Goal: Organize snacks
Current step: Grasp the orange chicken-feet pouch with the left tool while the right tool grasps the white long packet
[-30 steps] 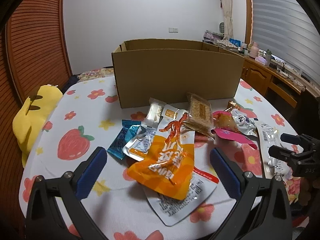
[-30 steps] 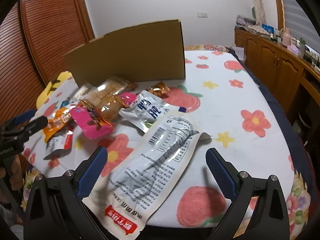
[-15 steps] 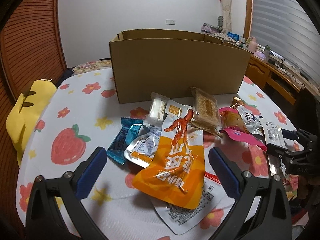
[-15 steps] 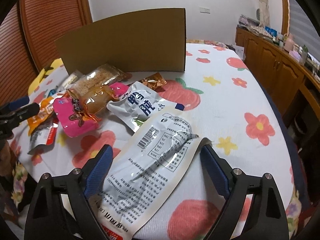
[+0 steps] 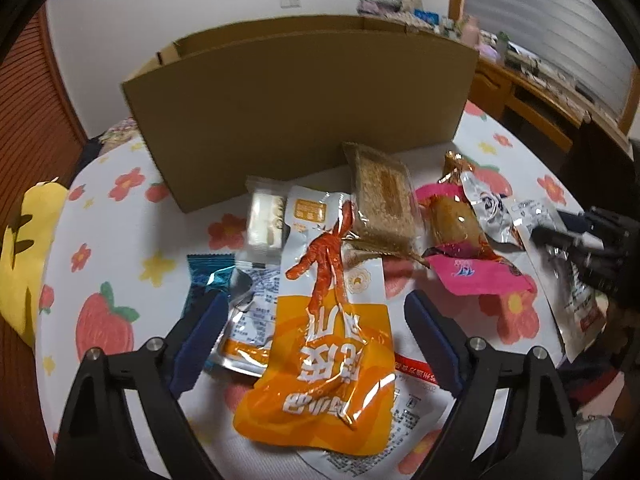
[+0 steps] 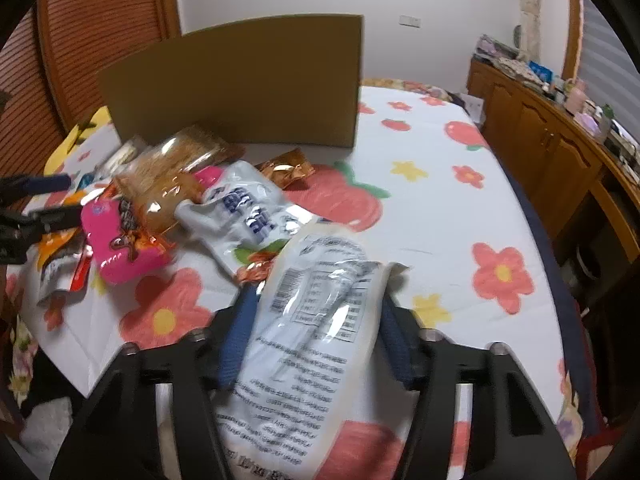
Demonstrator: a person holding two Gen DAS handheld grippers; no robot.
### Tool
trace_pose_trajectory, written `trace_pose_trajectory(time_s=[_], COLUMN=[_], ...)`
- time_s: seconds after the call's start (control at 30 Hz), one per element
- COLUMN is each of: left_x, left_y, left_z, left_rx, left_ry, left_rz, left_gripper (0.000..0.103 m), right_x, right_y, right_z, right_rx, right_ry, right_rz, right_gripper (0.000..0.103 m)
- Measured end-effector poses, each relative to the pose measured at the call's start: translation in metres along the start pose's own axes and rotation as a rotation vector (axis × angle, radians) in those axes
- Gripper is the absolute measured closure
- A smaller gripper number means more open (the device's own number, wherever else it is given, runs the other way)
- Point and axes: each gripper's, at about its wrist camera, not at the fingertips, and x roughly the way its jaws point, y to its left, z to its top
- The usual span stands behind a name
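Observation:
Snack packets lie on a flowered tablecloth before an open cardboard box (image 5: pixel 296 116), which also shows in the right wrist view (image 6: pixel 240 84). My left gripper (image 5: pixel 316 320) is open, its fingers either side of an orange chicken-feet packet (image 5: pixel 324 344). My right gripper (image 6: pixel 316 328) is closing on a long white printed packet (image 6: pixel 308 340), its fingers against the packet's sides. Other snacks: a pink packet (image 6: pixel 124 240), a brown cracker bar (image 5: pixel 384 200), a white-blue pouch (image 6: pixel 244 216), a blue candy (image 5: pixel 208 276).
A yellow plush (image 5: pixel 24 248) sits at the table's left edge. A wooden cabinet (image 6: pixel 552 148) with clutter stands to the right. The tablecloth (image 6: pixel 460 208) right of the snacks has only its print. The table's near edge drops off close to both grippers.
My right gripper's fingers have come in from wide open to the sides of the white packet. My left gripper has moved forward over the orange packet and stays open.

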Motion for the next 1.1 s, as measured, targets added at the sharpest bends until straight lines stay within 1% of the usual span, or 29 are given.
trace_pose_trajectory(time_s=[0.07,0.17,0.27,0.4,0.53,0.67,0.7,0.73,0.77,0.8,0.87,0.97,1.03,1.07,1.1], left_x=[0.005,0.008,0.009,0.016,0.021,0.026,0.025,0.024,0.023,0.022,0.023,0.022,0.020,0.019,0.017], left_y=[0.000,0.000,-0.003,-0.011,-0.011,-0.012,-0.012,-0.012,-0.011,-0.007,0.001,0.007,0.011,0.013,0.016], left_z=[0.003,0.008,0.011,0.012,0.016,0.018,0.018,0.019,0.020,0.021,0.022,0.020,0.020,0.020,0.019], left_rx=[0.013,0.037,0.059,0.139,0.173,0.206,0.212,0.214,0.215,0.200,0.165,0.147,0.128,0.118,0.107], left_ry=[0.025,0.037,0.047,0.073,0.095,0.108,0.104,0.095,0.089,0.089,0.102,0.094,0.087,0.084,0.080], left_rz=[0.003,0.012,0.011,0.060,0.066,0.073,0.073,0.080,0.093,0.096,0.048,0.025,0.007,-0.001,-0.006], left_gripper=[0.017,0.019,0.022,0.022,0.021,0.022,0.028,0.035,0.049,0.051,0.051,0.053,0.054,0.055,0.055], right_x=[-0.002,-0.003,-0.003,-0.003,-0.003,-0.007,-0.007,-0.008,-0.010,-0.011,-0.013,-0.013,-0.012,-0.011,-0.011], right_y=[-0.007,-0.011,-0.015,-0.014,-0.015,-0.015,-0.015,-0.014,-0.014,-0.014,-0.013,-0.015,-0.015,-0.016,-0.016], right_z=[0.003,0.004,0.005,0.004,0.005,0.002,0.001,0.001,-0.001,-0.002,-0.005,-0.005,-0.006,-0.006,-0.006], right_rx=[0.017,0.031,0.049,0.041,0.053,0.051,0.048,0.044,0.040,0.037,0.034,0.033,0.028,0.028,0.027], right_ry=[0.001,0.001,0.005,0.003,0.007,0.003,0.005,0.005,0.004,0.003,0.001,0.002,0.005,0.009,0.012], right_rz=[0.010,0.034,0.058,0.055,0.063,0.058,0.056,0.054,0.052,0.052,0.052,0.045,0.039,0.037,0.037], right_gripper=[0.071,0.076,0.077,0.076,0.075,0.071,0.066,0.064,0.058,0.053,0.051,0.044,0.043,0.041,0.037])
